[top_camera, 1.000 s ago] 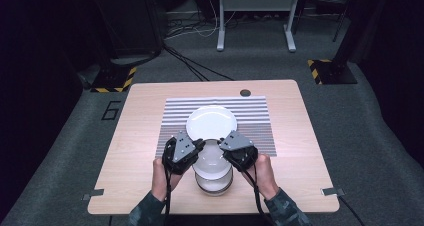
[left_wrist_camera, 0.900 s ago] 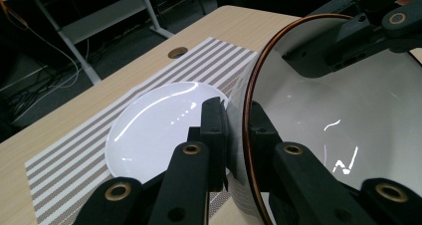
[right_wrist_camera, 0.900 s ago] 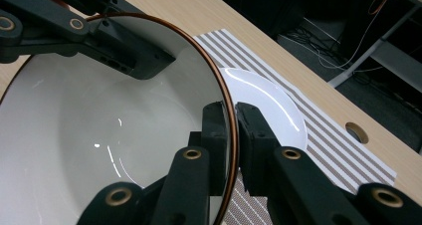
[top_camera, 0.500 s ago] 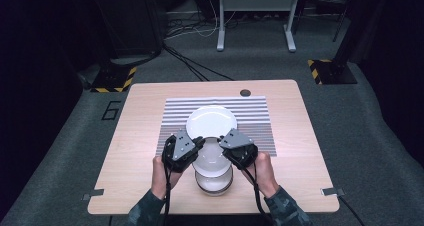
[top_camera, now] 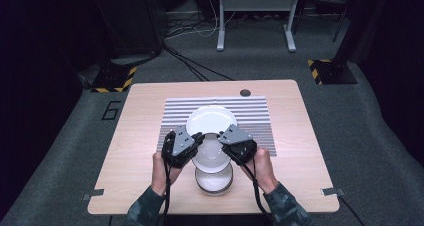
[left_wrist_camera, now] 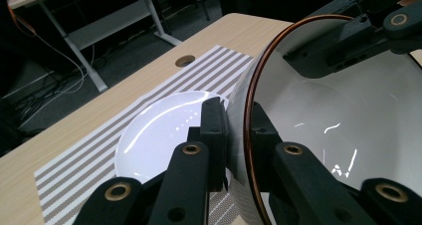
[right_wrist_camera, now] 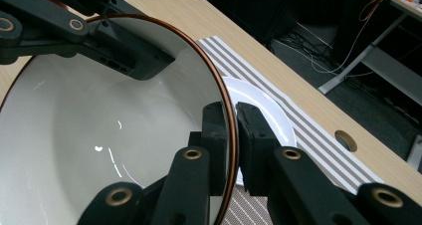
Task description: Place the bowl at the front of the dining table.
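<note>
1. bowl (top_camera: 211, 153) is up off the table, gripped by both grippers at once. left gripper (top_camera: 194, 142) is clamped on the rim on one side, right gripper (top_camera: 226, 141) on the opposite side, one jaw inside the wall and one outside on each.
2. pretty sure it's held at two opposite rim points so it can't swing or slip out, a thin glossy wall on one pinch would pivot.
3. landmark = the white plate (top_camera: 212, 119) on the striped mat (top_camera: 175, 111). the bowl hangs just nearside of the plate and partly over another bowl (top_camera: 214, 182) sitting on the table, nearer the person.
4. orientation: the bowl's opening faces mostly up, tipped a bit toward the person, copper-edged rim (left_wrist_camera: 247, 135) roughly level. it's round so no real long axis, its centre line runs near vertical.
</note>
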Demonstrator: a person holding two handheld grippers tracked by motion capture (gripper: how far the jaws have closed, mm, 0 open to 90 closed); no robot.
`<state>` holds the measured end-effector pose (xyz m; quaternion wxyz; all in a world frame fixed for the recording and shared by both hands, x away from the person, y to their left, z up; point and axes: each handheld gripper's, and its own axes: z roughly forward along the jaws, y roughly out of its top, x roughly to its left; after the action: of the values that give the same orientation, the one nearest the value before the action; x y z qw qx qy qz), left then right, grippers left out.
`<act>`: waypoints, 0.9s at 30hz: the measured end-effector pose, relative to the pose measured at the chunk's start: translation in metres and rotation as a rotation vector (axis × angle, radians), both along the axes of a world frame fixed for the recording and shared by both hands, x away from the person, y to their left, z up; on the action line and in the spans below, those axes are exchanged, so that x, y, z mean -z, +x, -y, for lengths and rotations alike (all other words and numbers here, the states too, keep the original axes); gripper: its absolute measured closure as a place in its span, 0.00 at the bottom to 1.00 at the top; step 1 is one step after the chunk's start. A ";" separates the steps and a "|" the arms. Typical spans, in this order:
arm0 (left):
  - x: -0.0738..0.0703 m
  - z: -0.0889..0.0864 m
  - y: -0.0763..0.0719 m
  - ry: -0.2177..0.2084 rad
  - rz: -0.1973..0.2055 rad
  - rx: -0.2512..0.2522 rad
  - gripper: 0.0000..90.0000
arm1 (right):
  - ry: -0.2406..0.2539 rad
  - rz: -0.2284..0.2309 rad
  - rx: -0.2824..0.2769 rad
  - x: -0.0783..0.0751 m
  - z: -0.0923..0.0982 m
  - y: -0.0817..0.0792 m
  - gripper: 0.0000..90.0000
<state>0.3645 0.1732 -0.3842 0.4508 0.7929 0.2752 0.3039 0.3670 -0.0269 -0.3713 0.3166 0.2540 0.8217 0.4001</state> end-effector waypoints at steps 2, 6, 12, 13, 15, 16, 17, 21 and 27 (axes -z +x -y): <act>-0.001 0.000 0.001 -0.004 0.000 -0.003 0.91 | -0.002 0.002 0.002 -0.001 -0.001 0.001 0.92; -0.003 -0.001 0.005 -0.005 0.010 -0.005 0.91 | -0.009 0.012 0.001 -0.004 -0.002 0.005 0.92; -0.005 -0.002 0.008 -0.009 0.014 -0.008 0.91 | -0.017 0.023 0.001 -0.007 -0.004 0.008 0.92; -0.006 -0.003 0.009 -0.005 0.017 -0.009 0.91 | -0.020 0.024 0.002 -0.007 -0.004 0.009 0.92; -0.006 -0.003 0.011 -0.010 0.017 -0.009 0.91 | -0.019 0.024 0.003 -0.007 -0.005 0.011 0.92; -0.006 -0.003 0.012 -0.010 0.018 -0.012 0.91 | -0.020 0.024 0.003 -0.008 -0.005 0.012 0.92; -0.006 -0.003 0.014 -0.010 0.020 -0.015 0.91 | -0.022 0.026 0.004 -0.008 -0.006 0.015 0.92; -0.005 -0.003 0.019 -0.008 0.022 -0.015 0.91 | -0.028 0.024 0.003 -0.008 -0.007 0.020 0.92; -0.005 -0.003 0.025 -0.004 0.023 -0.020 0.91 | -0.029 0.024 0.003 -0.007 -0.007 0.026 0.92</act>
<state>0.3897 0.1766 -0.3796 0.4523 0.7859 0.2784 0.3168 0.3935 -0.0197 -0.3643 0.3306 0.2460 0.8232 0.3907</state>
